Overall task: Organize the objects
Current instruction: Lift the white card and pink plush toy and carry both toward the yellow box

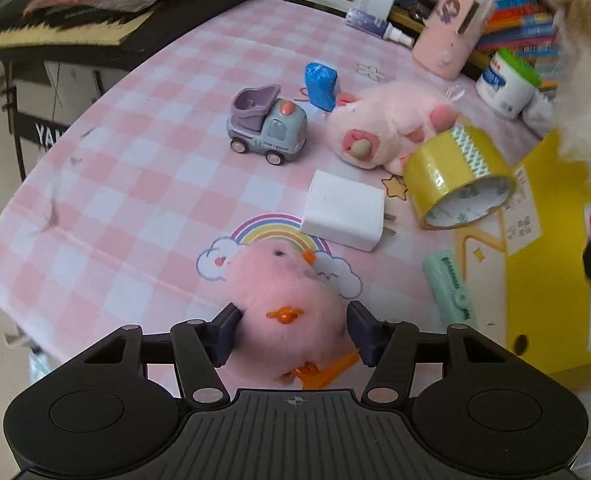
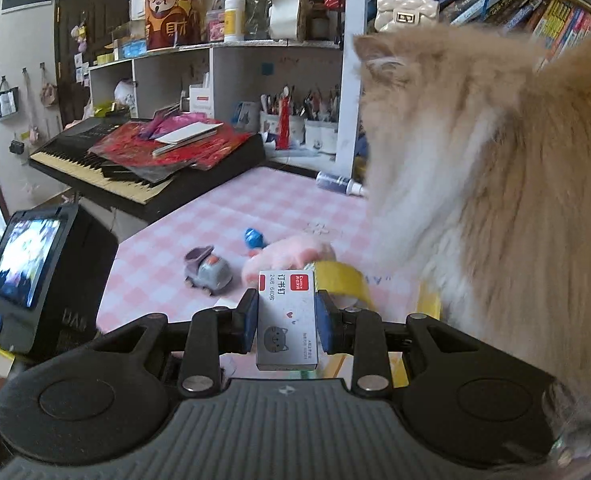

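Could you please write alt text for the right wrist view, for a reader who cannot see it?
The right gripper clamps a small box of staples above a pink checked table. A fluffy ginger cat fills the right side, with a toy truck beyond.

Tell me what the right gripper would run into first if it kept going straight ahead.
Probably the roll of yellow tape, just beyond the small box that the right gripper holds. The pink plush toy lies behind it; depth is hard to judge.
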Demonstrator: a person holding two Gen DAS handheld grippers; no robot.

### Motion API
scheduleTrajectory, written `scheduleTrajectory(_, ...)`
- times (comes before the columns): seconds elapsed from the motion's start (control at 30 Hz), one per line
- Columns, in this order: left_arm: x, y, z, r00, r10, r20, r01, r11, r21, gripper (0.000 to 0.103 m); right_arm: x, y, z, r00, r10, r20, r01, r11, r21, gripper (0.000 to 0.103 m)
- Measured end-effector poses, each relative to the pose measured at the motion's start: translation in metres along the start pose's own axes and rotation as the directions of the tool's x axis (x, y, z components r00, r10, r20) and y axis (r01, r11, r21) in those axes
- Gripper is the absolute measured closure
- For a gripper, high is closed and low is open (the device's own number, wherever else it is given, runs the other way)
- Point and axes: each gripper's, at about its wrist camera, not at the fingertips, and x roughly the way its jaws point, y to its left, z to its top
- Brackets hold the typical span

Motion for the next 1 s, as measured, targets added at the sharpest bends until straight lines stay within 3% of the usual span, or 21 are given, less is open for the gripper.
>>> scheduleTrajectory(0.07, -0.014, 0.007, -0.002, 0.999, -0.021, 0.032, 0.021, 1.000, -0.009, 0.057, -0.010, 0.001, -0.003, 1.000, -0.011, -0.003, 0.011, 1.000, 0.009, 0.075)
scheduleTrajectory(0.23, -0.063, 0.024, -0.003, 0.987, -0.083, 0.137, 0.084, 0.996, -0.003, 0.057, -0.033, 0.001, -0.011, 0.999, -0.047, -0.024, 0.049, 0.997, 0.052, 0.075)
scheduleTrajectory(0.47, -0.125, 0.036, -0.019, 0.951, -0.186, 0.245, 0.172, 0.982, 0.077, 0.057, -0.056, 0.016, -0.023, 0.994, -0.099, -0.054, 0.105, 0.988, 0.115, 0.075)
scheduleTrajectory(0.63, -0.140, 0.041, -0.044, 0.940, -0.247, 0.237, 0.214, 0.964, 0.159, 0.057, -0.073, 0.037, -0.037, 0.988, -0.128, -0.091, 0.141, 0.978, 0.153, 0.075)
scheduleTrajectory(0.83, -0.146, 0.053, -0.079, 0.948, -0.273, 0.167, 0.237, 0.950, 0.203, 0.057, -0.103, 0.067, -0.064, 0.976, -0.167, -0.138, 0.190, 0.967, 0.172, 0.075)
scheduleTrajectory(1.0, -0.152, 0.050, -0.107, 0.944, -0.310, 0.111, 0.269, 0.922, 0.278, 0.057, -0.129, 0.085, -0.089, 0.961, -0.212, -0.180, 0.248, 0.945, 0.212, 0.075)
